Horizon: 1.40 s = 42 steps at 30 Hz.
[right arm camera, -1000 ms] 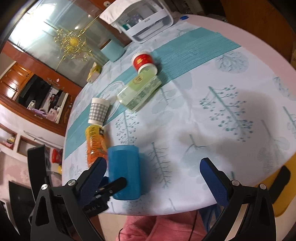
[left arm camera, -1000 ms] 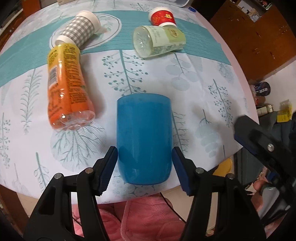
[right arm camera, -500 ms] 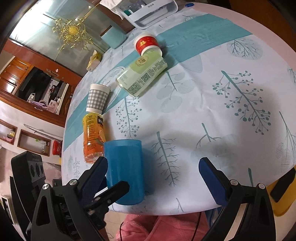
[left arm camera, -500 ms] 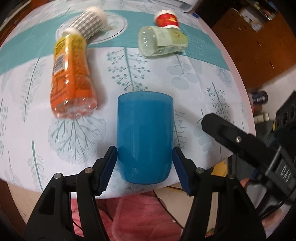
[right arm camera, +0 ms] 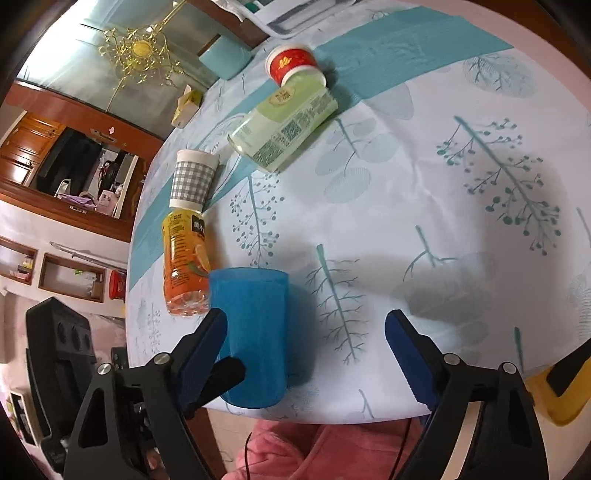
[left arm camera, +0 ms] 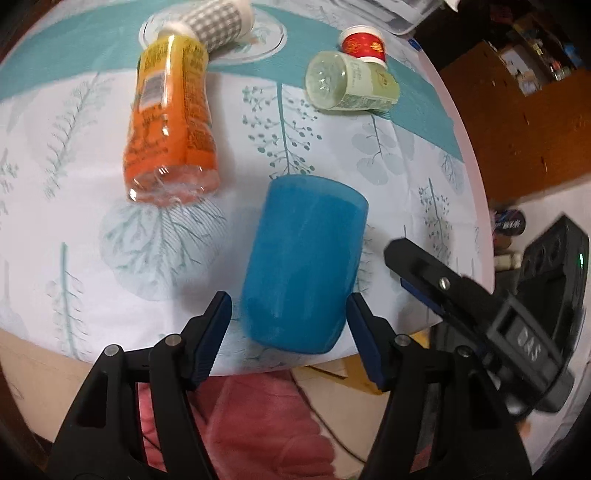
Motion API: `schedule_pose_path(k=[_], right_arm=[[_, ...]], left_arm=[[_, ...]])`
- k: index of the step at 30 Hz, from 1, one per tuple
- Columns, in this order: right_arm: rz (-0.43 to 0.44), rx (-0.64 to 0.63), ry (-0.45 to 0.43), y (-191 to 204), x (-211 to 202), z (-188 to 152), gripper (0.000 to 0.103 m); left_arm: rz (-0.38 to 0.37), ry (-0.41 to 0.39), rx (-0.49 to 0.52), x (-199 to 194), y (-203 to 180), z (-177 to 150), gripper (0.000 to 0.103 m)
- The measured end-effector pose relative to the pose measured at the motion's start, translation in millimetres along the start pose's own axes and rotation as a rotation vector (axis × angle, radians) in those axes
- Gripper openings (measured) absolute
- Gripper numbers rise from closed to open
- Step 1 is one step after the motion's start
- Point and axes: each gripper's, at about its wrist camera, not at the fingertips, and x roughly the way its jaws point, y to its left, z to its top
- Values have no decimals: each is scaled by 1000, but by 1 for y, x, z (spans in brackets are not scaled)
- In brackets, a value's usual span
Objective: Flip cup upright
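Note:
A blue plastic cup (left arm camera: pixel 303 258) lies on its side near the table's front edge, its closed base toward me and its mouth pointing away. My left gripper (left arm camera: pixel 286 317) is open, its two blue pads either side of the cup's base, with small gaps showing. In the right wrist view the same cup (right arm camera: pixel 255 332) sits at lower left. My right gripper (right arm camera: pixel 306 350) is open and wide, empty, just right of the cup; its left pad is beside the cup's left wall.
An orange juice bottle (left arm camera: pixel 170 122) lies left of the cup. A green bottle (left arm camera: pixel 351 86), a red paper cup (left arm camera: pixel 364 44) and a checked cup (left arm camera: pixel 218 22) lie farther back. The round table's edge (left arm camera: pixel 476 206) runs close on the right and front.
My left gripper has swung so the cup now looks tilted, and the view has moved closer to the bottles. My right gripper has moved in toward the cup from the right.

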Motion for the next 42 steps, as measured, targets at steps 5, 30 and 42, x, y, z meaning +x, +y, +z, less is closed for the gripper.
schedule_pose_path(k=[5,30,42], right_arm=[[14,-8,13,10,9,-3,88],[-193,-136,84,82,77,1,72],[-157,-129,-2,81,73,-1,70]], left_arm=[[-21,-44,29,-23,11,-2,62],[-36,-108,-113,-37,110,26,62],[-30,-111,-146,-37,124,32,62]])
